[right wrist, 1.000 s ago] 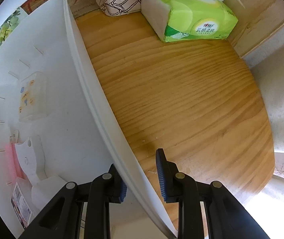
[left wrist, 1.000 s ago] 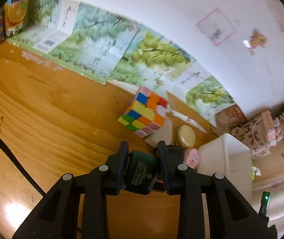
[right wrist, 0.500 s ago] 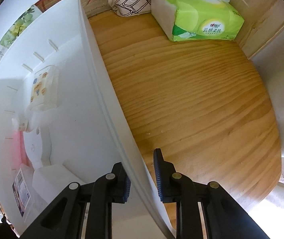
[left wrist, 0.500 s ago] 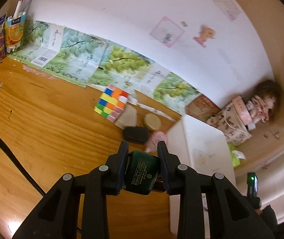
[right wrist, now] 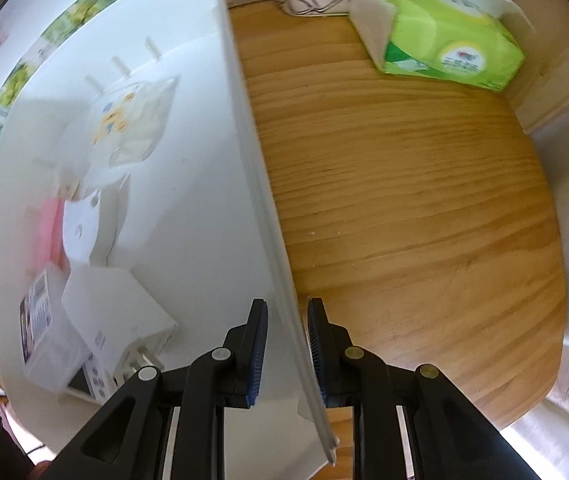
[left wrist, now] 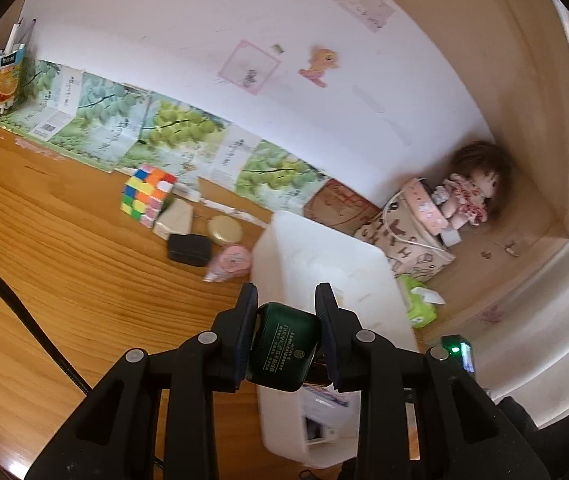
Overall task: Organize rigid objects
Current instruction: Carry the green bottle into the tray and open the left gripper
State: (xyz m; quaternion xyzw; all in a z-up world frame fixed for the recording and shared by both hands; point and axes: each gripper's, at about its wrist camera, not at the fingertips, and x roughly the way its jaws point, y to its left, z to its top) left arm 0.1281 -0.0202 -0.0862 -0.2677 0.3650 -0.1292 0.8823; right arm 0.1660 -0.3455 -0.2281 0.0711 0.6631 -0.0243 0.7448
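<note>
Left gripper is clamped on the small green box, hanging right over the near rim of the white bin. Right gripper straddles the bin's side wall, pinching it. Rubik's cube sits toward 10 o'clock. I'd carry the box further over the bin's middle, go low, then release, so it doesn't clip the rim.

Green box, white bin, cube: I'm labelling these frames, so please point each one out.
green box (left wrist: 282, 350): left wrist view, on its printed front face.
white bin (left wrist: 284, 232): left wrist view, on its near outer wall.
cube (left wrist: 146, 194): left wrist view, on its coloured side face.
</note>
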